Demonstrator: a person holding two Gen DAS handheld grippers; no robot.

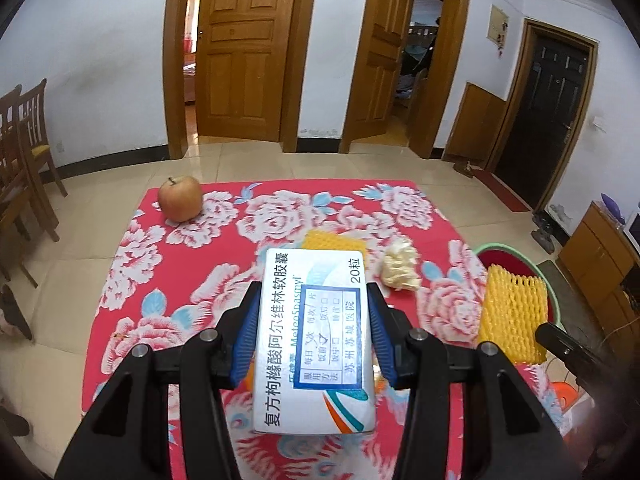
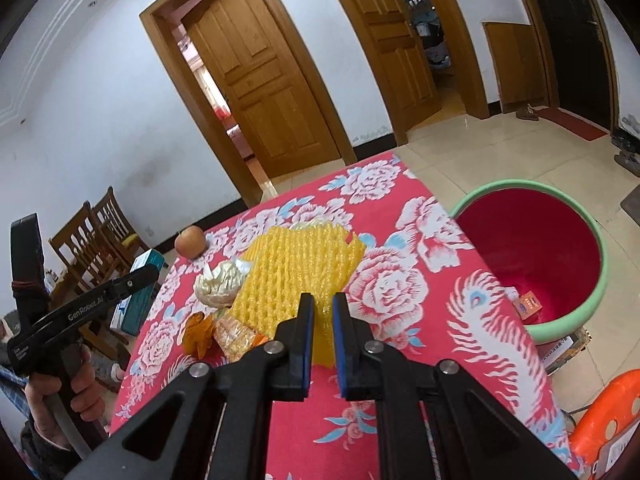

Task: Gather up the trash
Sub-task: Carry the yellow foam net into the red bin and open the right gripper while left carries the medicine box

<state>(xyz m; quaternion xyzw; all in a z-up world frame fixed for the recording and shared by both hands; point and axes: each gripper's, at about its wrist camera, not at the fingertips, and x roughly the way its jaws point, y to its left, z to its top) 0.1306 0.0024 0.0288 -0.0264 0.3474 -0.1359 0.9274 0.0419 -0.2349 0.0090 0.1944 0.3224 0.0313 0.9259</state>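
A light, stiff medicine box is pinched across its long sides by the left gripper (crushable cardboard); 1 soft foam net is nipped at its edge by the right gripper.

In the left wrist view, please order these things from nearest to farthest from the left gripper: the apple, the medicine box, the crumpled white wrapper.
1. Medicine box: clamped in the left gripper.
2. Crumpled white wrapper: on the cloth just beyond, to the right.
3. Apple: at the table's far left corner.
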